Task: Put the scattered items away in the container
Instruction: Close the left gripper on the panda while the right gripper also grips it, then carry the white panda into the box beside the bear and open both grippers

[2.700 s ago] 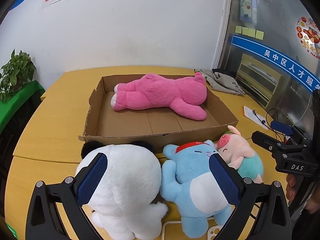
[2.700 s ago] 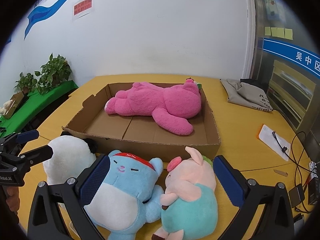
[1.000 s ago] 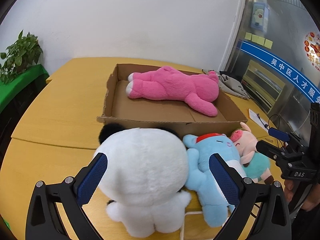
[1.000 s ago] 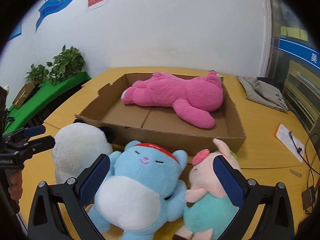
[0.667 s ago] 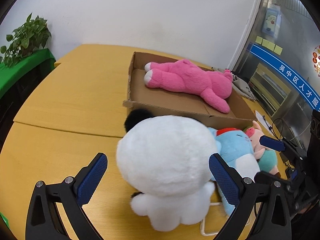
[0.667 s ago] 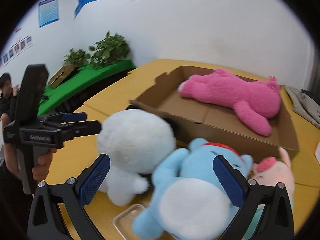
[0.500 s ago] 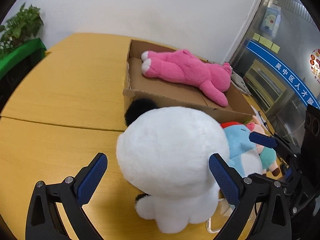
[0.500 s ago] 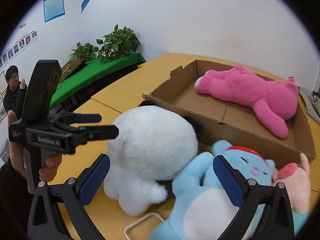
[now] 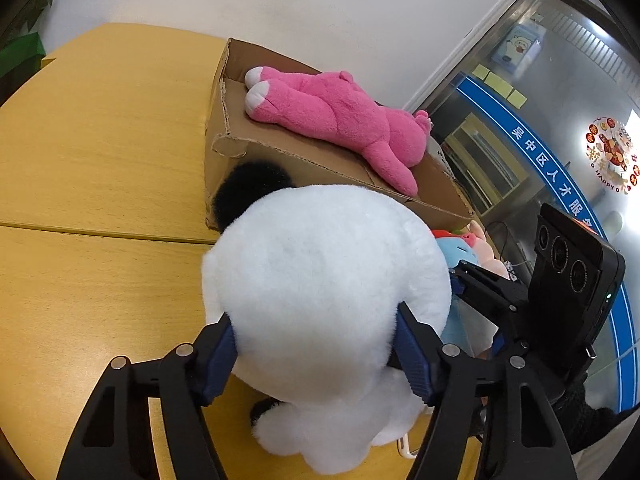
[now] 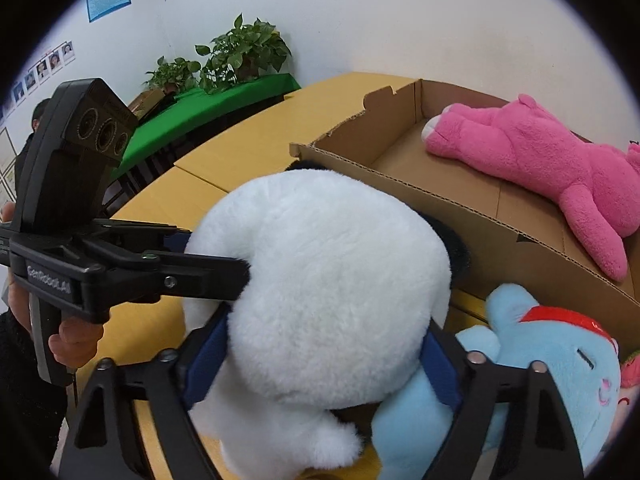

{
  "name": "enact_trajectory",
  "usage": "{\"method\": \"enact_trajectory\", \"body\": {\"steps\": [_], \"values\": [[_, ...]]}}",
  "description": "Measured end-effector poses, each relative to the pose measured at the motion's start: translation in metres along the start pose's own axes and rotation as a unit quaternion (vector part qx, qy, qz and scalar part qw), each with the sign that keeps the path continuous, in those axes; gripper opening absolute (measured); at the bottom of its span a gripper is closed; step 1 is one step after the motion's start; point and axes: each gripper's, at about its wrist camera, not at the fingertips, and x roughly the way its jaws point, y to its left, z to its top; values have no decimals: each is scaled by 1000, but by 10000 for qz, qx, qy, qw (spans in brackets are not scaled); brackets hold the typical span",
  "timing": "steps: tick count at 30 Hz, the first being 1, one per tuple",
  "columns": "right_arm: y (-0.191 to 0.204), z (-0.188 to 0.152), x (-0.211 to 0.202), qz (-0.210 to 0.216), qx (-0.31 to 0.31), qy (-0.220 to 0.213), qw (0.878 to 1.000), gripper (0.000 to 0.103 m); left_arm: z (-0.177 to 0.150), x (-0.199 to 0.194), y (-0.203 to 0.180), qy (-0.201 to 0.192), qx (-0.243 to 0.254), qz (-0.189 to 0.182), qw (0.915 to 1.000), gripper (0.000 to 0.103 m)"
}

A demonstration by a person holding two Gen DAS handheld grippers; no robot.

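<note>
White panda plush point(image 9: 320, 280) on the tabletop point(image 9: 100, 140), just before the cardboard box point(image 9: 224, 128): left tongs point(image 9: 316, 344) and right tongs point(image 10: 324, 364), jaws just closing, both clamp it. Pink plush point(image 9: 340, 116) lies inside; blue plush point(image 10: 560, 380) alongside.

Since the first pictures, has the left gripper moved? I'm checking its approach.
Yes. The left gripper has come forward and down toward the box, and its jaws have just been closing; the pads now press on the white plush.

wall point(image 9: 320, 8): white | table point(image 9: 100, 128): yellow wood | far left: potted plants point(image 10: 240, 52) on green counter point(image 10: 224, 92) | right: glass partition point(image 9: 560, 80)
</note>
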Motion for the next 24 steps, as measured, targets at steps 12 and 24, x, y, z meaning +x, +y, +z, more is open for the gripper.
{"method": "enact_trajectory", "body": {"steps": [12,24], "values": [[-22,72,-95,-54,-41,-1422,9898,66,112,-48,-78,-1072,1166,253,9871,70],[-120,142,1,-195,620,-1008,9928,66,217,81,1,-258,663,528,9961,70]]}}
